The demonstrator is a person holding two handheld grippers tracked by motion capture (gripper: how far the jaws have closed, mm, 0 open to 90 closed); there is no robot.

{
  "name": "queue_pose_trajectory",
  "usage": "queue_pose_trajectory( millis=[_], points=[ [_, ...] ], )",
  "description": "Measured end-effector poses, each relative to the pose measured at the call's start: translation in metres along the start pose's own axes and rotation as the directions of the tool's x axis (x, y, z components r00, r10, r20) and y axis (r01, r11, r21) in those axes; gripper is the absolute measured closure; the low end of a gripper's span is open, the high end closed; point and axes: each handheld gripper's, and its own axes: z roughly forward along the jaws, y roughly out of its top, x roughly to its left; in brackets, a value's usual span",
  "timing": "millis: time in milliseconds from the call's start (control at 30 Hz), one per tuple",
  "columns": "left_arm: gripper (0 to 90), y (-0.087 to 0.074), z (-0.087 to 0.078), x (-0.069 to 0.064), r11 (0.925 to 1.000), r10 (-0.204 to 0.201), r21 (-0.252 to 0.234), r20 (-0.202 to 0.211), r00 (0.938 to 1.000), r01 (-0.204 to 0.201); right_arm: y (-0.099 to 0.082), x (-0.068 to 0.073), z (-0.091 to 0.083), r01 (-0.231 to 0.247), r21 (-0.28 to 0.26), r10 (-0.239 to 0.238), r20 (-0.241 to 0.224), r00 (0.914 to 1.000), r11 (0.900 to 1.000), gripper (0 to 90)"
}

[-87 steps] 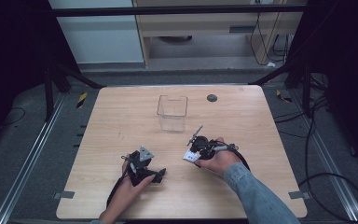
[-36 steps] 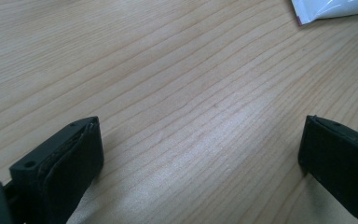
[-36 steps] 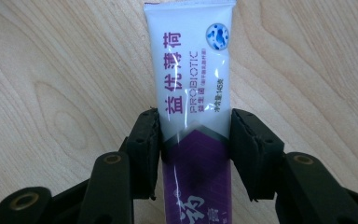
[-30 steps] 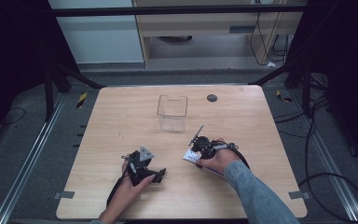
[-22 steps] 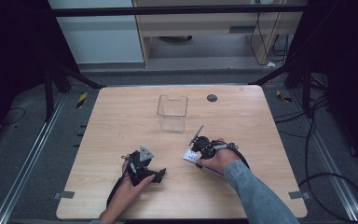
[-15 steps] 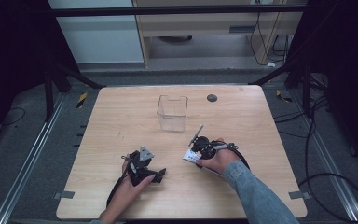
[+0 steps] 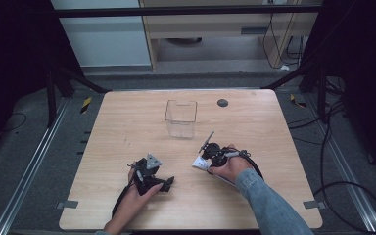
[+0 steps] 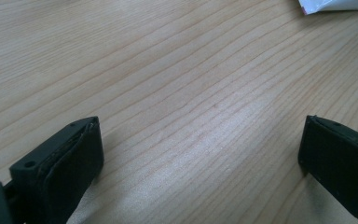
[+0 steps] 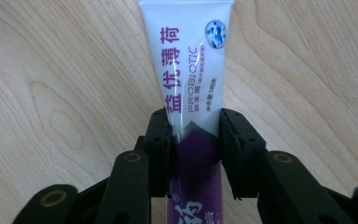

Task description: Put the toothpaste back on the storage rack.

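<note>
Right gripper: we've just closed on the tube, pads touching both sides.
Left gripper: wide, empty.
Lift: we squeeze gently (tube's soft), rise level off the tabletop.

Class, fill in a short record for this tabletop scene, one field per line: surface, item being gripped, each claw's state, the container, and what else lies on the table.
Surface: wooden table
Item gripped: white and purple tube, lying flat on the table
Right claw: jaws have just been closing, now pressed on both sides of the tube
Left claw: open, nothing between its jaws, low over the wood
Container: clear plastic box, upright, apart from both claws
Other: small dark disc near the far edge
</note>
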Motion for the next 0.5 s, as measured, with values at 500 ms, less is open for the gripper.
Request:
queue_pose_trajectory(
  millis=[500],
  points=[
    [0.0,0.0000,0.0000,0.0000,1.0000,0.000,0.000,0.000,1.0000,0.000,-0.0022,-0.0026,-0.0061,-0.025,-0.048,0.025,0.003,0.9997,0.9986,78.3]
  ],
)
